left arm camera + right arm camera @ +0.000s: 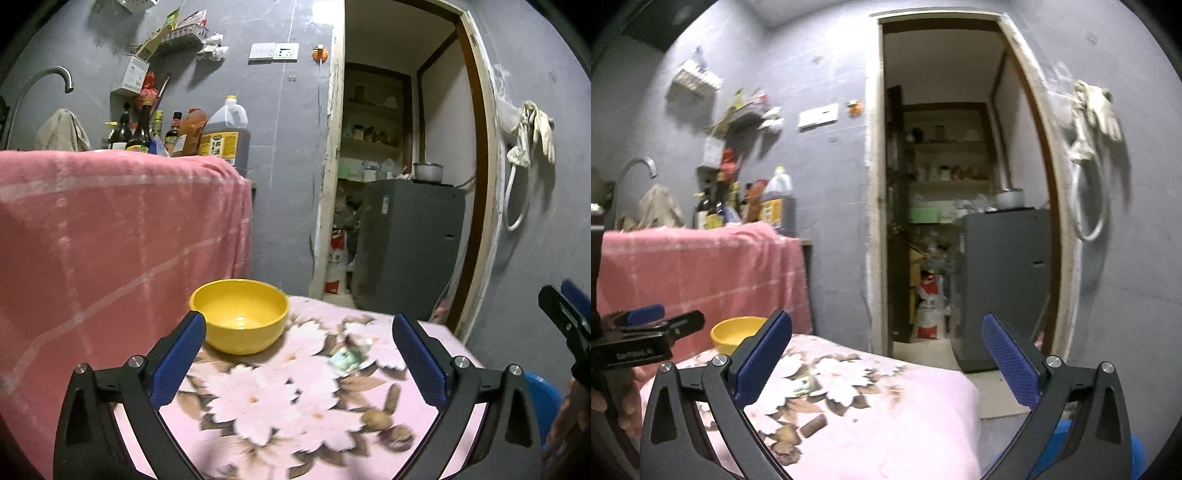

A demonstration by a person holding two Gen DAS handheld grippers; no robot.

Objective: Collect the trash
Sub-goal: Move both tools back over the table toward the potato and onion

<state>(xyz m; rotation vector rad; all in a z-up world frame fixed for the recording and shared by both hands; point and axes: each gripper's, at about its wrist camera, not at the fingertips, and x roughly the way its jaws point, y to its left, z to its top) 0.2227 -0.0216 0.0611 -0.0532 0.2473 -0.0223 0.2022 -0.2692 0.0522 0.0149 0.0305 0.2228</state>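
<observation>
A small crumpled scrap (348, 357) is seen lying on the flowered pink desk (280, 406), just beside a yellow bowl (240, 315). Both the left tool (299, 363) and right tool (886, 362) are held wide apart and empty above it. A pink towel (110, 236) is draped to the left, and an open doorway (402, 177) with a grey fridge (406, 251) is seen behind.

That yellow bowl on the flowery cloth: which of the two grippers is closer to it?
Left. The left gripper has the yellow bowl just ahead, touching neither finger, jaws open. The right gripper, also open, is farther off, beyond the left one as seen from the bowl.
</observation>
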